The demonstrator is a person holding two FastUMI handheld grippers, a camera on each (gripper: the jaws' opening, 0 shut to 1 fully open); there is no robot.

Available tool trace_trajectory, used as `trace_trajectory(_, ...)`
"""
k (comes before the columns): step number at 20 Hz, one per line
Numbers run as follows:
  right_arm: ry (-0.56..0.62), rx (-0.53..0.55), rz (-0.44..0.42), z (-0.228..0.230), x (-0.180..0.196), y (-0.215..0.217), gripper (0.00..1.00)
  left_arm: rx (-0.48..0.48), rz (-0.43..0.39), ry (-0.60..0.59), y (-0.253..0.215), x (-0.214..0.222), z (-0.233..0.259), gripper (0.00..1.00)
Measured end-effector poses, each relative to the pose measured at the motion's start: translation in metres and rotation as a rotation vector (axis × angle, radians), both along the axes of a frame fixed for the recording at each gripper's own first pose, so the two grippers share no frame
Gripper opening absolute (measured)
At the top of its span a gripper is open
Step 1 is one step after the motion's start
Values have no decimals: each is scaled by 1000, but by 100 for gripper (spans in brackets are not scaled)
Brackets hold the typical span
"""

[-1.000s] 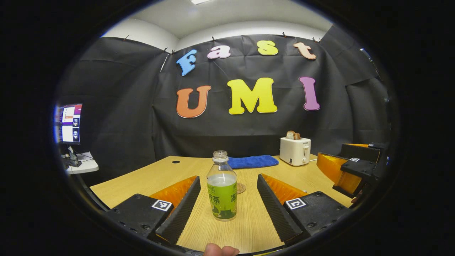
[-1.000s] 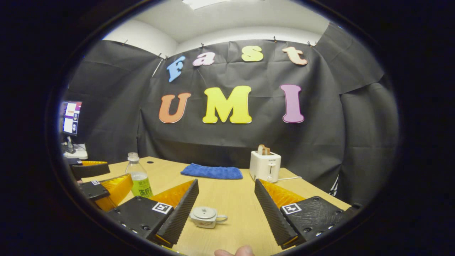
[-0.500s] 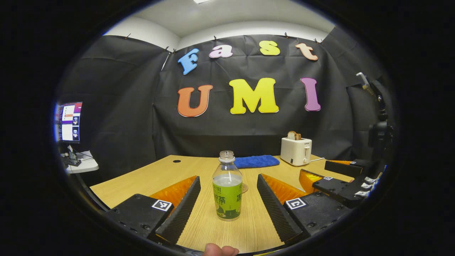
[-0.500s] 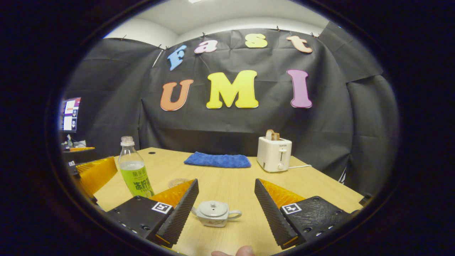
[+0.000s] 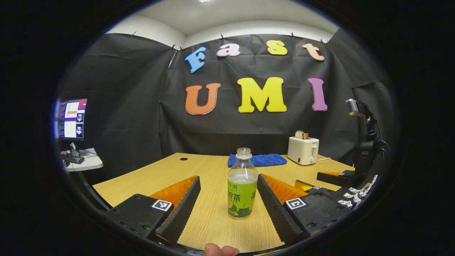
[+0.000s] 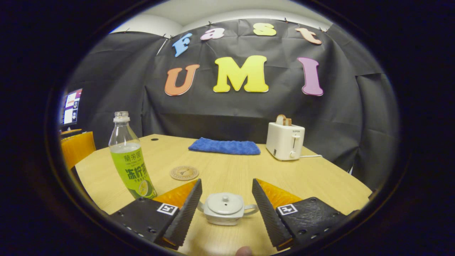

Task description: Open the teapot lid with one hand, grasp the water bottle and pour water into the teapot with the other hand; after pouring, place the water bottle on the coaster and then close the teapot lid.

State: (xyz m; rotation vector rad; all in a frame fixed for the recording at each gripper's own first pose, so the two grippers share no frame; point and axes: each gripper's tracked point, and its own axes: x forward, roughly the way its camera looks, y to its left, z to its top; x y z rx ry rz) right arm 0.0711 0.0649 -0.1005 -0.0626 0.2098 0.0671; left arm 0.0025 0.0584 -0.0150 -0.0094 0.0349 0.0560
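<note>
Wooden table (image 6: pixel 320 177): spread left claw (image 5: pixel 227 213) around upright water bottle (image 5: pixel 242 188), spread right claw (image 6: pixel 225 217) flanking lidded teapot (image 6: pixel 224 209).

Water bottle (image 5: pixel 242 185) stands upright on the worktop (image 6: pixel 320 177), cap off, clear with a green label, roughly half full. Teapot (image 6: pixel 225 209) sits squat and pale grey to the bottle's right, lid (image 6: pixel 224 203) on, knob up, handle pointing away from the bottle. Round wooden coaster (image 6: pixel 184 172) lies flat beyond the teapot, bare.
</note>
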Motion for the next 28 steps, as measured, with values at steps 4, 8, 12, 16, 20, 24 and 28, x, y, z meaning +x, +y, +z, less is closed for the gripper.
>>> trace_trajectory(4,10,3,0,-4,10,4,53,2,-1,2,1,0,-1,100)
trace_trajectory(8,38,-9,-12,-15,16,4,16,5,6,9,7,2,-5,100)
trace_trajectory(12,42,-4,-20,-17,15,1,9,5,4,12,8,4,-8,100)
trace_trajectory(16,36,-28,1,-14,17,1,1,-1,-10,14,3,6,-11,100)
trace_trajectory(20,4,-7,20,1,17,2,0,-4,-17,27,4,10,-19,100)
trace_trajectory(24,-17,21,33,19,16,0,0,-44,-39,60,-3,15,-33,100)
trace_trajectory(28,-29,39,36,34,10,-7,0,-74,-68,117,-14,20,-54,100)
